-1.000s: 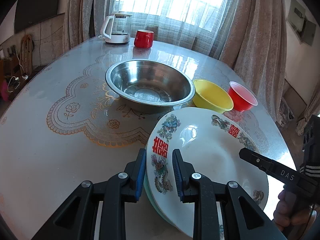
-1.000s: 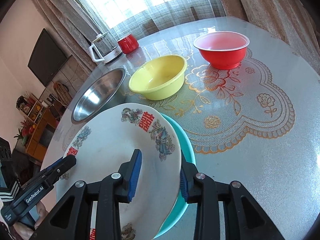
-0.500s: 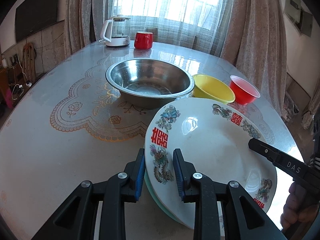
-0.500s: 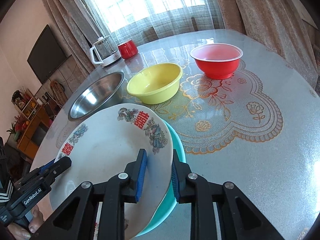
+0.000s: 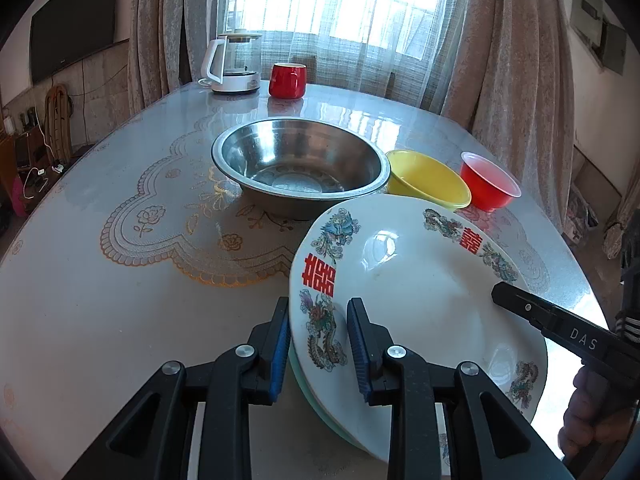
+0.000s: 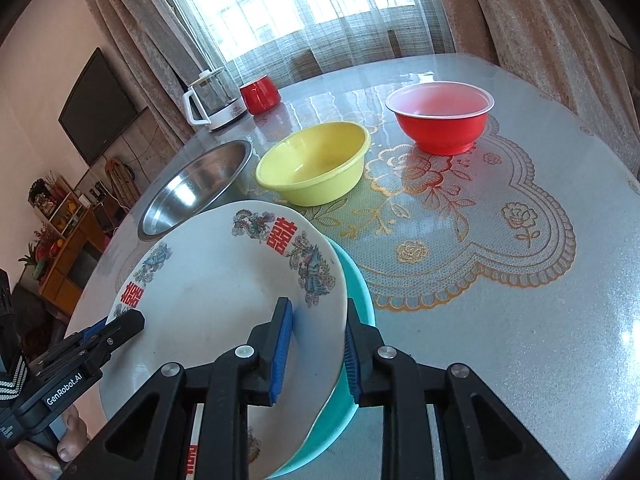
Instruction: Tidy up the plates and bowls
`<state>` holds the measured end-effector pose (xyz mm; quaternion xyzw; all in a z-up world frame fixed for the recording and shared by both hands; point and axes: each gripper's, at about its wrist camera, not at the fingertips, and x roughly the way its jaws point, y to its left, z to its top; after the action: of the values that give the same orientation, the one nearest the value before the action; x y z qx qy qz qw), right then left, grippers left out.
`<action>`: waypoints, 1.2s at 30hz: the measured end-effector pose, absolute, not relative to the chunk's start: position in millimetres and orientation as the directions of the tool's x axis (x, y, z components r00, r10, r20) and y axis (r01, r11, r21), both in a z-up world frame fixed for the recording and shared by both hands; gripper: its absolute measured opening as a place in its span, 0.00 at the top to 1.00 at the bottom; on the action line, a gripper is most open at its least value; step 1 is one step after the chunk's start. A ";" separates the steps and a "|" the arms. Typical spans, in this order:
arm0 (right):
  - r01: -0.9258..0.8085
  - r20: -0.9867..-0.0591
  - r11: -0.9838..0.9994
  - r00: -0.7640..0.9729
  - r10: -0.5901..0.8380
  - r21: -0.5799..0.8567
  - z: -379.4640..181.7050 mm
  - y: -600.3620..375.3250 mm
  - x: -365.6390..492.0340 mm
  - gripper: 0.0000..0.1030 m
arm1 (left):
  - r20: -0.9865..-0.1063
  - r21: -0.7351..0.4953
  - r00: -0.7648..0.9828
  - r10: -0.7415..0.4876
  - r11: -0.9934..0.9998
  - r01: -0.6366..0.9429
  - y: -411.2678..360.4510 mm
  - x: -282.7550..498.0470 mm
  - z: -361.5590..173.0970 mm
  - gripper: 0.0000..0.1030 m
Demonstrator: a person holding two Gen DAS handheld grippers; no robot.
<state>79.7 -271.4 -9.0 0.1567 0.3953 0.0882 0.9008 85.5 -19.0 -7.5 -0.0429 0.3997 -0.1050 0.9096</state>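
Plates: we have a white plate [image 5: 420,292] with red characters and dragon prints stacked on a teal plate [image 6: 352,292], both at the near edge of the bench [image 5: 120,300].

Left to right in the left wrist view:
- kettle [image 5: 234,62] and red mug [image 5: 287,80] at the far end of the bench, just beside each other
- steel bowl [image 5: 300,164] mid-bench on the lace-pattern mat
- yellow bowl [image 5: 426,180] just beside the steel one, its rim tucked behind the white plate's far edge
- red bowl [image 5: 488,182] next to the yellow one, furthest right

Left tongs [image 5: 318,344]: we see them clenched across the left rims of the stacked plates, one blue pad outside the edge, the other on the white plate's top face beside the dragon print.

Right tongs [image 6: 318,344]: clenched on the opposite side of the same stack, one pad on the white plate's face, the other outside the teal rim. In the left view the black upper finger lies across the white plate's right side, with a hand [image 5: 584,412] on the handle at the frame edge.

We cannot tell whether the stack rests on the bench or is lifted off it.
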 end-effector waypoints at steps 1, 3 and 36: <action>-0.035 -0.686 0.935 0.669 0.285 0.353 -8.8 -271.3 79.9 0.76 | -0.719 -0.170 0.656 -0.230 0.973 0.155 -17.5 85.4 -7.4 0.72; -0.038 -0.690 0.934 0.664 0.288 0.354 -8.6 -271.3 80.1 0.74 | -0.713 -0.183 0.660 -0.236 0.972 0.149 -13.4 84.9 -5.4 0.72; -0.076 -0.708 0.872 0.552 0.441 0.484 35.7 -194.1 205.4 0.62 | -0.652 -0.387 0.698 -0.295 0.922 0.029 88.4 178.6 13.9 0.64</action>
<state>205.4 -194.1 35.7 0.2036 0.4485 0.1506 0.8571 178.6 88.4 13.9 -0.1763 0.3780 -0.0895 0.9044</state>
